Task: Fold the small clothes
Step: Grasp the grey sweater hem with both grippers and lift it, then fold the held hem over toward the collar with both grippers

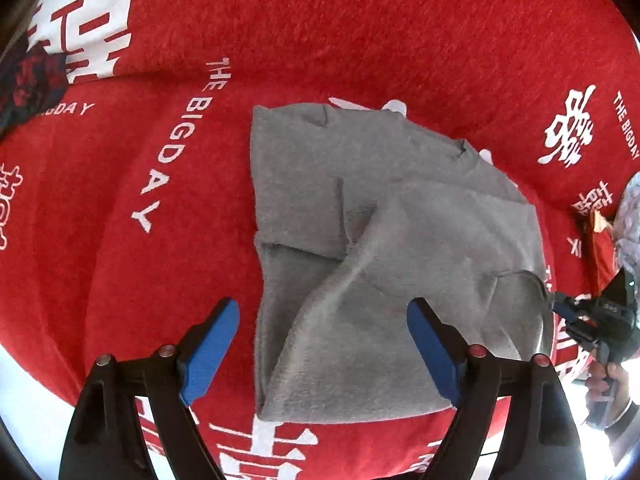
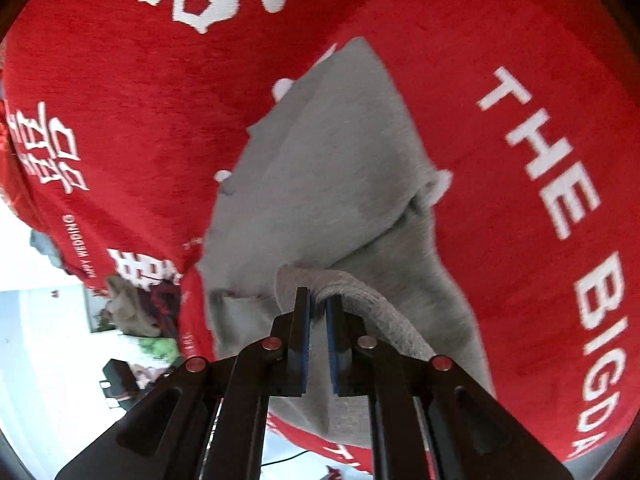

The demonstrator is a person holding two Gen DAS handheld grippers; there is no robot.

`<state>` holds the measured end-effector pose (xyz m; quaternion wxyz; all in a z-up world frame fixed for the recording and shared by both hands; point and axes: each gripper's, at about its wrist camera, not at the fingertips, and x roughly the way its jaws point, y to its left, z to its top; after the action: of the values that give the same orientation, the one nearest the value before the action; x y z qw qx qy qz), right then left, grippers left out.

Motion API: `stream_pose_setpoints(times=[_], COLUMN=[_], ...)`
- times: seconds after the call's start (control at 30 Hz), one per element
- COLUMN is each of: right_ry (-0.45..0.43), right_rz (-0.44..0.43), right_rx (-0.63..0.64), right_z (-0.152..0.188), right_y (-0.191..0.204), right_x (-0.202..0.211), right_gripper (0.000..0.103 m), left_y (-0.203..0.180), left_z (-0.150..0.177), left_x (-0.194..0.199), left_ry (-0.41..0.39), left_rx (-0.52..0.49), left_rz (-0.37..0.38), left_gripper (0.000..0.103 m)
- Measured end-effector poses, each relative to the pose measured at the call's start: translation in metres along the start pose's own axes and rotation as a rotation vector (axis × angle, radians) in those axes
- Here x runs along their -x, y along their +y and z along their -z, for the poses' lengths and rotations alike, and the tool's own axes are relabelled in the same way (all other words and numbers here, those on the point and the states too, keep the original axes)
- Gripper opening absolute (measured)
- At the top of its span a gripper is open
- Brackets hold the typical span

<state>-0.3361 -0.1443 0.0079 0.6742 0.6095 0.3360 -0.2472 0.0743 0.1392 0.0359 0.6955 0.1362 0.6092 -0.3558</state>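
The left tongs (image 1: 323,346) stand spread wide above a grey garment (image 1: 380,264), their blue pads (image 1: 210,354) apart with nothing between them and touching nothing. The garment lies directly ahead of and below these tongs, partly folded, on a red cloth (image 1: 360,32) printed with white characters and the words "THE BIG DAY". The cloth covers the worktop under both pairs of tongs. One flap of the garment is turned over its middle, and a raised ridge of fabric runs from near the left tongs' right pad toward the garment's centre. Its near edge lies between the two pads as seen from the left wrist camera, lower than them.

The right tongs (image 2: 318,306) are nearly pressed together, with only a narrow gap between the pads, and a rolled edge of the grey garment (image 2: 340,184) sits at their tips, draped over the right finger. Whether the pads really press on the fabric I cannot tell. The rest of the garment spreads forward from those tongs across the red cloth (image 2: 460,40).

In the left wrist view the right tongs (image 1: 560,306) show at the garment's right edge, far to the right of the left tongs, with a hand (image 1: 608,380) on the handle below. A dark patterned fabric (image 1: 28,84) lies far off to the left tongs' upper left, on the cloth's edge.
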Motion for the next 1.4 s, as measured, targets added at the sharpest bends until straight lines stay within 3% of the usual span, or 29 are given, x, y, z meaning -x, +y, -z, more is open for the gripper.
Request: stream_pose_setpoints(times=[0.1, 0.4, 0.43, 0.47, 0.5, 0.53, 0.6, 0.77, 0.9, 1.03, 1.2, 1.4], right_ry=[-0.005, 0.067, 0.089, 0.113, 0.145, 0.175, 0.172, 0.114, 0.031, -0.060, -0.088, -0.045], right_rz=[0.079, 0.349, 0.355, 0.351, 0.348, 0.361, 0.367, 0.330, 0.255, 0.213, 0.228, 0.284], right_rx=[0.076, 0.381, 0.387, 0.386, 0.385, 0.394, 0.427, 0.512, 0.537, 0.572, 0.607, 0.545], right_z=[-0.003, -0.019, -0.021, -0.021, -0.021, -0.019, -0.013, -0.005, -0.018, -0.049, -0.093, -0.139], right_y=[0.007, 0.036, 0.035, 0.034, 0.032, 0.031, 0.034, 0.060, 0.089, 0.120, 0.135, 0.116], right_x=[0.003, -0.029, -0.035, -0.041, -0.047, -0.052, -0.048, -0.021, 0.008, 0.021, -0.004, -0.068], right_gripper=[0.064, 0.064, 0.061, 0.057, 0.032, 0.006, 0.007, 0.007, 0.007, 0.007, 0.007, 0.007], left_y=[-0.012, -0.061, -0.063, -0.064, -0.064, -0.063, -0.059, -0.055, -0.055, -0.052, -0.045, -0.037], left_z=[-0.003, -0.028, -0.029, -0.029, -0.027, -0.026, -0.021, -0.026, -0.040, -0.075, -0.120, -0.135], left_x=[-0.011, -0.072, -0.077, -0.082, -0.087, -0.090, -0.084, -0.039, -0.007, 0.009, -0.025, -0.094], left_ry=[0.031, 0.145, 0.155, 0.166, 0.193, 0.212, 0.193, 0.097, 0.012, -0.079, -0.121, -0.054], left_rx=[-0.060, -0.216, -0.223, -0.232, -0.237, -0.237, -0.239, -0.194, -0.179, -0.142, -0.089, -0.047], left_rz=[-0.032, -0.062, -0.083, -0.099, -0.105, -0.116, -0.090, -0.009, -0.016, -0.017, -0.066, -0.153], left_gripper=[0.087, 0.086, 0.084, 0.061, 0.029, 0.019, 0.011, 0.009, 0.009, 0.009, 0.009, 0.010])
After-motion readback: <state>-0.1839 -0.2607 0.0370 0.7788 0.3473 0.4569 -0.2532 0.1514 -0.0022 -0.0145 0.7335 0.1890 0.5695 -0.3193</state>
